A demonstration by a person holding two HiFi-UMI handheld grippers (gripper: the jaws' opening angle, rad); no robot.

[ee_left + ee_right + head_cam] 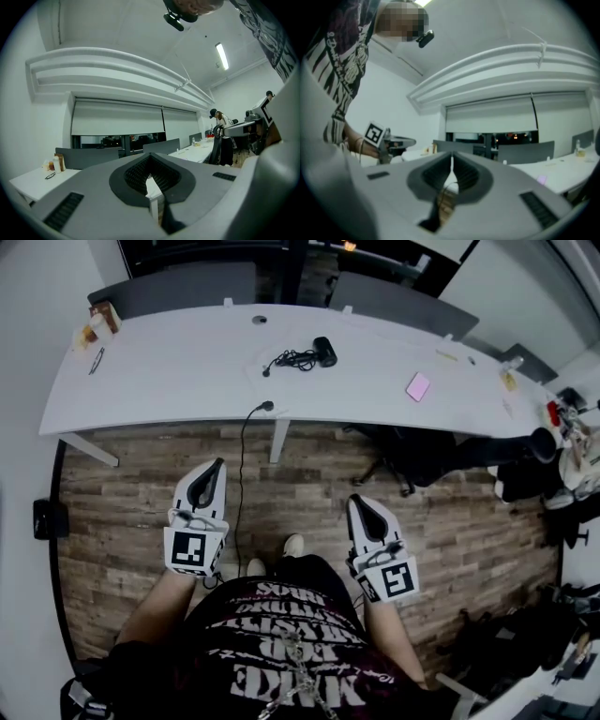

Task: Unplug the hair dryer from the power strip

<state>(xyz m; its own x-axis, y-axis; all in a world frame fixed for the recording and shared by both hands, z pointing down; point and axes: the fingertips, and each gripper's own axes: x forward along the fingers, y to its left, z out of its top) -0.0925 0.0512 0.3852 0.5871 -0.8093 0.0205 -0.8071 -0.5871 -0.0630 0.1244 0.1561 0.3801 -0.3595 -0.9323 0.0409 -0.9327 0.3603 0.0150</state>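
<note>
Dark fabric with pale block lettering, the person's shirt [281,652], filled the bottom of the head view, with two pale shoe tips [293,545] just beyond it on the brown wood-plank floor [131,484]. On either side of the shirt, a hand held a white two-jaw gripper out level over the floor, each pointing toward the table ahead.

In the left gripper [214,472], the ribbed black pads met at their tips with nothing between them, as its own view showed. In the right gripper [359,507], the pads were likewise pressed together and empty. From the right gripper view, the left one's square-marker cube [375,134] showed off to the side.

A long, curved white table [169,371] spanned the room in front. The black hair dryer [324,351] lay on it near the middle, well apart from both grippers, with its black cord bunched in a loose coil [295,360] just beside it. A second thin black cable [243,474] hung from the table's near edge and ran down across the floor, passing close by the left gripper. I could not tell where either lead was plugged in.

A flat pink rectangle [418,386] rested further along the tabletop, and small packets [98,320] sat at the far left end. Grey partition panels [187,287] stood behind the table, and a black office chair [412,460] was tucked under its right part.
</note>
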